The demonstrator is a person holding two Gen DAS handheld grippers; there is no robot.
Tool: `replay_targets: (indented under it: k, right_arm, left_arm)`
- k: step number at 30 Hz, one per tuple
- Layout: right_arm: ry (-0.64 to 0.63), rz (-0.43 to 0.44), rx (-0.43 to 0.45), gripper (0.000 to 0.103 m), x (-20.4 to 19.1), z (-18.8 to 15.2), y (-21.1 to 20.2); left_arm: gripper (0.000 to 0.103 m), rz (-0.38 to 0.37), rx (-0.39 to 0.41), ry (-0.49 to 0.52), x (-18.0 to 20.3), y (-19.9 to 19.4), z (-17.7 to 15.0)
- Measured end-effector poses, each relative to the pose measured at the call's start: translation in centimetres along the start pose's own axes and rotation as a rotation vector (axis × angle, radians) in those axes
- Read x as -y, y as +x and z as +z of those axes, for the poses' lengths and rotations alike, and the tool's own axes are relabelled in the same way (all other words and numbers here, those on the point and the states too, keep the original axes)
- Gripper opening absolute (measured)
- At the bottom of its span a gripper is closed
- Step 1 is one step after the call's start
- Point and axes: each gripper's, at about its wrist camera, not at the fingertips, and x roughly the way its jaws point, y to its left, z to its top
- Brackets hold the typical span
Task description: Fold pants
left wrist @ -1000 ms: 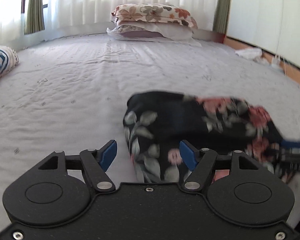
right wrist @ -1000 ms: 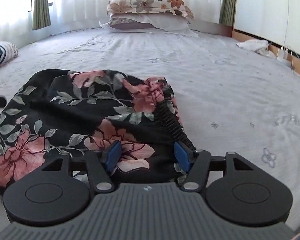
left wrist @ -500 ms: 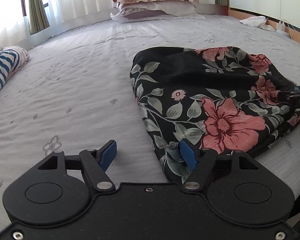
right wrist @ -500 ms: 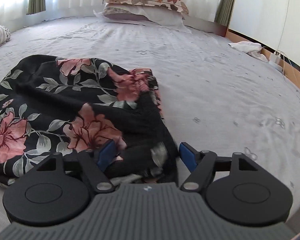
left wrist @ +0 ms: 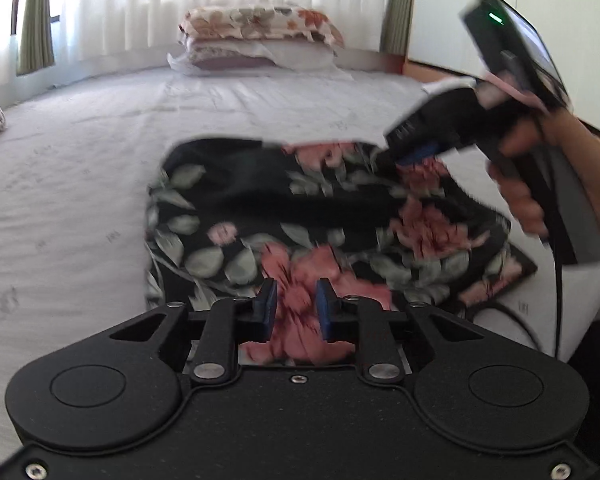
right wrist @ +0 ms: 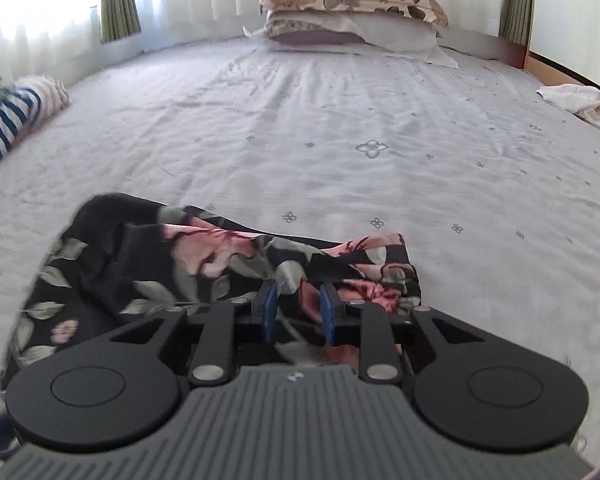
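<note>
The pants (left wrist: 300, 216) are black with pink flowers and green leaves, folded into a bundle on the grey bed sheet (left wrist: 80, 168). My left gripper (left wrist: 296, 310) is shut on the bundle's near edge, with pink fabric between its blue pads. My right gripper (right wrist: 298, 312) is shut on the pants (right wrist: 204, 256) at their right end and lifts that end. In the left wrist view the right gripper (left wrist: 416, 152) shows at the bundle's far right, held by a hand (left wrist: 520, 184).
Stacked pillows (right wrist: 352, 12) lie at the head of the bed under white curtains. A striped rolled cloth (right wrist: 16, 120) lies at the left edge. A white cloth (right wrist: 572, 98) lies at the right edge by a wooden border.
Both grippers were open around the pants' edges; now both have closed on the fabric. The right end of the bundle has risen and the left gripper has moved right to the bundle's near edge.
</note>
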Motion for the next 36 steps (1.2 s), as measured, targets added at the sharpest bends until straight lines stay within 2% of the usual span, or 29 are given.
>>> replay_targets:
  k: [1,3,5,8,12,15,19,24,27,29,31,32,34,36]
  right_arm:
    - [-0.015,-0.038,-0.021,0.04,0.1,0.1,1.2]
    - [0.018,-0.097,-0.063,0.037,1.3,-0.1,3.6]
    - [0.102,-0.069,-0.063,0.037,3.1,-0.4,4.4]
    - [0.131,-0.039,-0.029,0.039,3.7,-0.3,3.2]
    - [0.114,-0.002,0.025,0.049,3.5,-0.9,-0.3]
    - [0.062,0.023,0.063,0.058,2.7,-2.1,-3.4]
    - [-0.021,0.038,0.06,0.061,1.3,-5.1,-6.0]
    - [-0.076,-0.005,0.014,0.064,1.4,-9.5,-5.8]
    - [-0.114,-0.03,0.054,0.065,1.3,-10.4,-6.2]
    - [-0.129,-0.004,0.098,0.066,0.8,-10.3,-7.6]
    - [-0.121,0.027,0.145,0.073,0.8,-10.5,-9.0]
    - [-0.115,0.019,0.157,0.073,0.8,-10.7,-9.3]
    - [-0.098,-0.012,0.143,0.073,1.3,-11.4,-9.2]
    - [-0.059,-0.038,0.085,0.072,2.2,-12.1,-8.0]
  left_arm:
    - [0.02,0.009,-0.029,-0.001,0.1,0.6,-0.6]
    - [0.02,0.01,-0.004,0.006,0.2,0.5,-1.2]
    - [0.02,0.012,-0.013,0.013,0.2,0.5,-1.1]
    - [0.02,0.005,-0.025,-0.009,0.0,0.6,-0.9]
    - [0.02,0.003,-0.035,-0.018,-0.2,0.6,-0.7]
    - [0.02,0.01,-0.044,-0.016,0.0,0.5,-0.5]
    - [0.021,0.014,-0.057,-0.022,0.2,0.5,-0.2]
    - [0.021,0.02,-0.063,-0.017,0.3,0.5,-0.2]
    - [0.021,0.04,-0.065,-0.003,0.6,0.5,-0.2]
    - [0.025,0.054,-0.06,0.002,0.7,-0.1,0.0]
    - [0.035,0.051,-0.031,-0.019,0.5,-1.1,0.0]
    - [0.037,0.054,-0.015,-0.035,0.2,-1.5,0.0]
    - [0.037,0.079,-0.009,-0.053,-0.3,-1.9,-0.2]
    - [0.037,0.116,-0.029,-0.054,-0.9,-1.8,-0.7]
